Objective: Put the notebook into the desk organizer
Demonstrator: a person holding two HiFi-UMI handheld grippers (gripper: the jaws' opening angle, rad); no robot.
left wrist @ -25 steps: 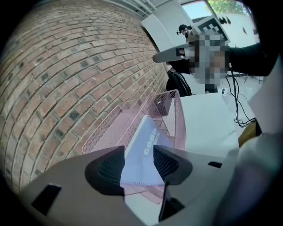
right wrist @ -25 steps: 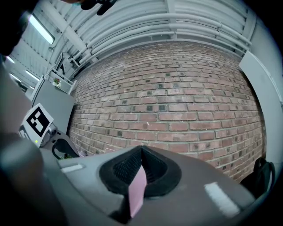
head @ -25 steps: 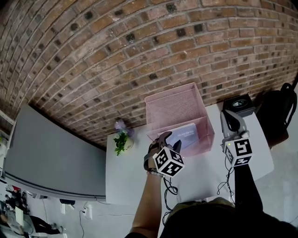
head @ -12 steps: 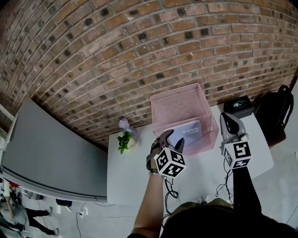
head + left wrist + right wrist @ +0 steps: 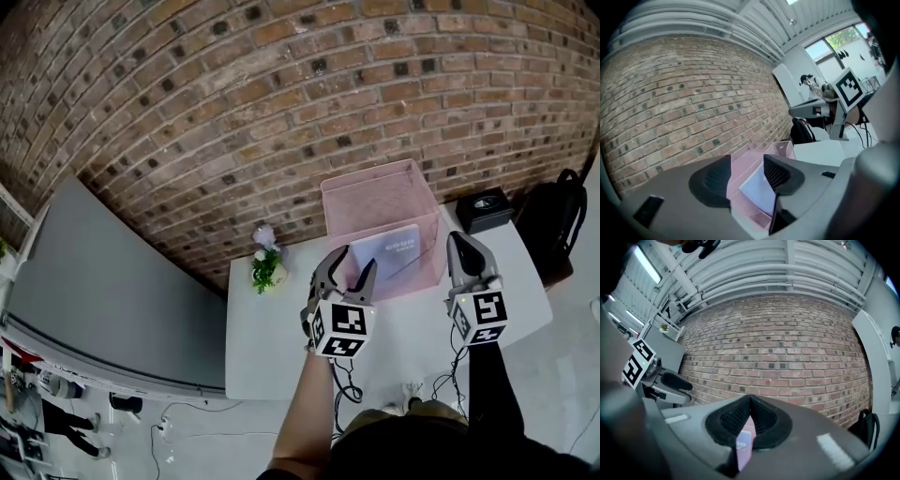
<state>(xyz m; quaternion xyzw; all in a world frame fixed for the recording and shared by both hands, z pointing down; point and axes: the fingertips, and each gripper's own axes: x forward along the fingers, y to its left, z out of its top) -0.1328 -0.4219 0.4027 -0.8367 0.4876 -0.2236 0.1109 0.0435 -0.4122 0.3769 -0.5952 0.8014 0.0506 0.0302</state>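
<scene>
- We find the notebook (image 5: 398, 248) inside the pink organizer (image 5: 375, 192), which stands on the table (image 5: 281, 347) against the brick wall. The notebook leans at a slope and does not lie flat.
- The left hand-held gripper (image 5: 353, 267) is just in front of the organizer's near wall. The notebook lies straight ahead of it and a little to the right.
- Its jaws are apart and opening. In the left gripper view the notebook shows in the gap, but it is beyond the pads and neither pad presses on it.
- The notebook's long edge runs roughly across the organizer, square to the line of the left jaws.
- The right hand-held gripper (image 5: 466, 246) hangs beside the organizer's right wall with its jaws together on nothing.
- The left one is the nearer to the notebook.
- In our judgement the placing is done, and the coming move is a straight pull back clear of the near wall.
</scene>
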